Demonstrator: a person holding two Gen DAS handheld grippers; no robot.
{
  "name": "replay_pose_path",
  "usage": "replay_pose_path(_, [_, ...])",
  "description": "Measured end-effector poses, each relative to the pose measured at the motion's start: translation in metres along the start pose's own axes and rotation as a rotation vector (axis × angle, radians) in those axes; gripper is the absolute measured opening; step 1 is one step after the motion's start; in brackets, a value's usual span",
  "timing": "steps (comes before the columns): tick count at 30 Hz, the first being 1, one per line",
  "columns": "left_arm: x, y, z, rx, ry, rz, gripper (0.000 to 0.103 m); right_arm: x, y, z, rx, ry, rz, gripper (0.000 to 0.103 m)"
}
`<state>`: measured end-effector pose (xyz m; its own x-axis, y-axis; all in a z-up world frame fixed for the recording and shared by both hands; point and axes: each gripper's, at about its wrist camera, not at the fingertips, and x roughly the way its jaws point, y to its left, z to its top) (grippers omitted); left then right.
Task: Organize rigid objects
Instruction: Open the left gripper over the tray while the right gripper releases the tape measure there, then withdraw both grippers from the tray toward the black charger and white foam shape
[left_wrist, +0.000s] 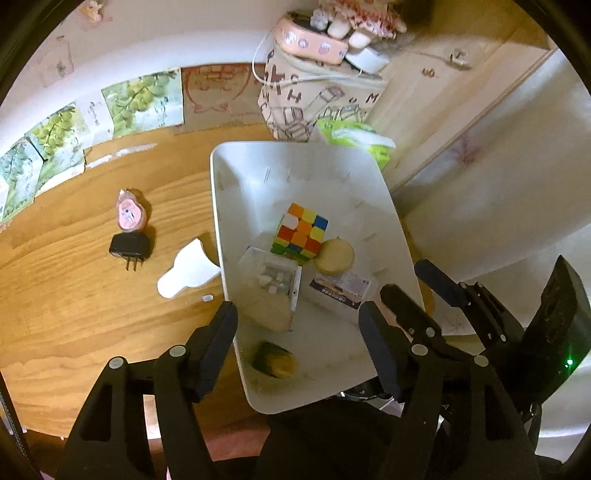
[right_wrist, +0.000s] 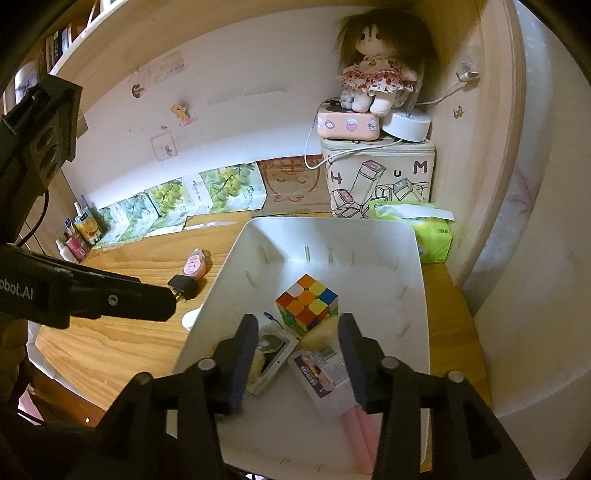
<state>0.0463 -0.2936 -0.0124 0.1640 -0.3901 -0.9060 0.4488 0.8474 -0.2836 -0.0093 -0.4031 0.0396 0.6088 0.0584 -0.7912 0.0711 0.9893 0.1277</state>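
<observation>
A: In the left wrist view, why does the left gripper (left_wrist: 297, 334) hang over the near end of the white bin (left_wrist: 236, 295)?

B: Its fingers are spread wide and hold nothing, so it looks to be between picks. The bin already carries the puzzle cube (left_wrist: 301, 232), a clear plastic case (left_wrist: 269, 277), a round cream puck (left_wrist: 334, 256), a labelled packet (left_wrist: 341, 290) and a green-yellow lump (left_wrist: 275, 360), gathered toward the near half.

A: And what waits outside?

B: A black plug adapter (left_wrist: 130, 248), a pink case (left_wrist: 129, 212) just behind it, and a white piece (left_wrist: 188, 273) touching the bin's left wall, all on the wooden desk (left_wrist: 74, 314). Probably they are next.

A: The right wrist view?

B: The right gripper (right_wrist: 297, 363) is also spread and empty, low inside the bin, its fingers straddling the clear case (right_wrist: 273, 360) and the packet (right_wrist: 323, 373). Pink sticks (right_wrist: 360, 432) lie under the packet's near end. It may be nudging things into order, though that is only a guess.
</observation>
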Motion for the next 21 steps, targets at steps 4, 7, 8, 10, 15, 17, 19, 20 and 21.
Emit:
replay_pose_path(4, [-0.018,0.009,0.0,0.009,-0.085,0.005,0.072,-0.001,0.008,0.004,0.003,-0.004,0.0,0.059])
replay_pose_path(7, [-0.034,0.023,-0.001,0.006,-0.163,0.009,0.072,0.001,0.017,0.006,0.004,0.001,0.001,0.06])
replay_pose_path(8, [-0.037,0.028,-0.002,0.005,-0.177,0.009,0.072,0.002,0.021,0.007,0.004,0.004,0.001,0.063])
replay_pose_path(10, [-0.044,0.04,-0.003,-0.002,-0.209,0.009,0.072,0.005,0.029,0.009,0.007,0.009,-0.001,0.066])
replay_pose_path(15, [-0.061,0.075,-0.006,-0.034,-0.264,0.048,0.072,0.013,0.05,0.013,0.033,0.02,-0.003,0.072])
replay_pose_path(17, [-0.065,0.091,-0.008,-0.043,-0.277,0.066,0.072,0.016,0.061,0.015,0.045,0.022,-0.004,0.073])
replay_pose_path(19, [-0.067,0.104,-0.01,-0.042,-0.283,0.09,0.072,0.02,0.07,0.016,0.062,0.029,-0.003,0.073])
replay_pose_path(20, [-0.068,0.11,-0.011,-0.041,-0.285,0.1,0.072,0.022,0.075,0.017,0.073,0.033,-0.001,0.073])
replay_pose_path(21, [-0.069,0.117,-0.011,-0.041,-0.286,0.111,0.072,0.023,0.079,0.018,0.082,0.034,0.002,0.073])
